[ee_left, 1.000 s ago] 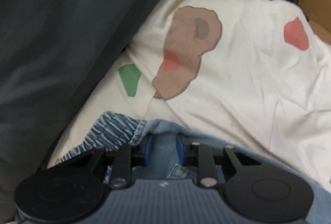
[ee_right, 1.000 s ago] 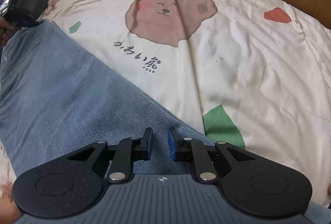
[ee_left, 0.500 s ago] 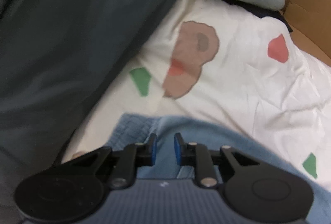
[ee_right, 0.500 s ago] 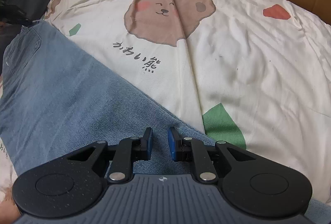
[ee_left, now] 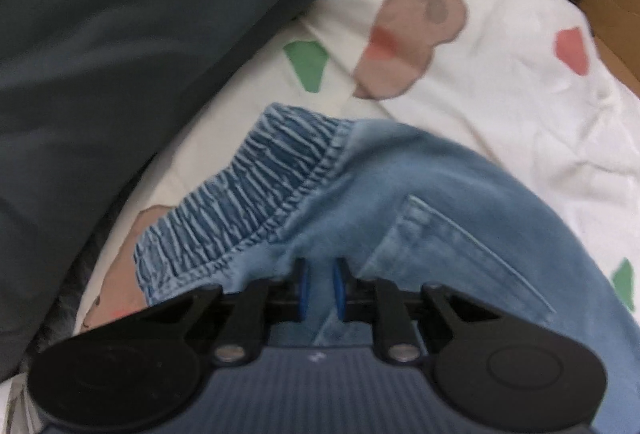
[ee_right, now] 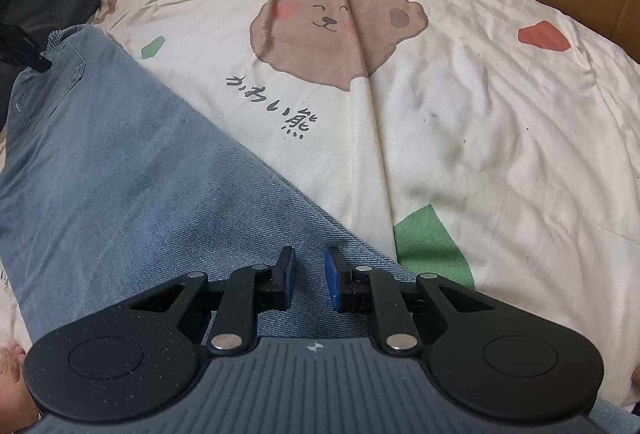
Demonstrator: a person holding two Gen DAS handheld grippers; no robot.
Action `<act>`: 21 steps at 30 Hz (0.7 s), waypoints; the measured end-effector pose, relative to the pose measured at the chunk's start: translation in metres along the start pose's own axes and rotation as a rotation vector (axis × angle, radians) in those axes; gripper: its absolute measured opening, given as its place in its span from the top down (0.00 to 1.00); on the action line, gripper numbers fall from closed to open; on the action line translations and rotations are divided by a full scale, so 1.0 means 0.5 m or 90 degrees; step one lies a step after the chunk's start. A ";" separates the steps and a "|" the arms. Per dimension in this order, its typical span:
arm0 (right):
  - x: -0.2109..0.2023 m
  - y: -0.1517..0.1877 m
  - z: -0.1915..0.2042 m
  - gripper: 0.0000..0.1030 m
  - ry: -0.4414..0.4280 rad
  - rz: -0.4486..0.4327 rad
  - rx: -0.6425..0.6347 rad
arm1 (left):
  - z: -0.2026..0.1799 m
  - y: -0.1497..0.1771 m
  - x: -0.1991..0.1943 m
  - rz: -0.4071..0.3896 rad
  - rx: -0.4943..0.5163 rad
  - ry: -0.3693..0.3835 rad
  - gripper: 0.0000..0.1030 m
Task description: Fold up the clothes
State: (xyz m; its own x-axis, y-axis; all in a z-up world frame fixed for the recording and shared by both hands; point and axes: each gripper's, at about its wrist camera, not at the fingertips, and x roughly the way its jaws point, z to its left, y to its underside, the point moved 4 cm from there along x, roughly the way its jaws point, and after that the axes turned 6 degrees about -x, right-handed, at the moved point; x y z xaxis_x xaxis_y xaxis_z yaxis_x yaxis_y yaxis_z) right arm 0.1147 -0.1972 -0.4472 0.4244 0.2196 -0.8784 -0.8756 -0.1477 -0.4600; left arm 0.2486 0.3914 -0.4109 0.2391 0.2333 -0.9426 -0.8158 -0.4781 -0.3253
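On the bear-print sheet [ee_right: 460,121], both narrow-jawed grippers pinch the jeans [ee_right: 120,173]: left gripper [ee_left: 320,288] just tightening by the waistband [ee_left: 248,193], right gripper [ee_right: 310,284] at the far end

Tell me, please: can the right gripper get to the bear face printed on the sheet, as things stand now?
Probably yes. Nothing lies on the bear face; bare sheet surrounds it. But the right gripper seems shut on the jeans, so it would drag them or must release first.
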 end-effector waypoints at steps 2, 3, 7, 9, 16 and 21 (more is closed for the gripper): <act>0.000 0.001 0.000 0.79 -0.001 -0.002 -0.002 | 0.004 -0.004 0.013 -0.004 -0.005 -0.011 0.83; 0.000 0.002 0.000 0.79 -0.001 -0.003 -0.003 | 0.006 -0.007 0.014 -0.009 -0.003 -0.021 0.83; 0.001 0.002 -0.001 0.79 -0.001 -0.003 -0.006 | 0.025 -0.029 0.003 -0.025 -0.004 -0.067 0.97; 0.001 0.002 -0.001 0.79 -0.001 -0.003 -0.005 | 0.042 -0.046 -0.016 -0.025 -0.022 -0.053 0.97; 0.002 0.004 0.000 0.79 0.003 -0.009 -0.002 | 0.064 -0.099 -0.079 -0.058 -0.078 0.042 0.89; 0.001 0.003 0.001 0.79 0.002 -0.005 -0.003 | 0.030 -0.113 -0.035 -0.051 -0.096 0.039 0.88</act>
State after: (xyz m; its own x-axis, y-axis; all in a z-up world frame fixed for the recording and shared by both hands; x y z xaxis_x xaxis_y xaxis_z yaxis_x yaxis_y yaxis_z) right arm 0.1134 -0.1969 -0.4486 0.4316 0.2177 -0.8754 -0.8713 -0.1506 -0.4671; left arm 0.2827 0.4273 -0.3747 0.3350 0.2263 -0.9146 -0.7061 -0.5824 -0.4027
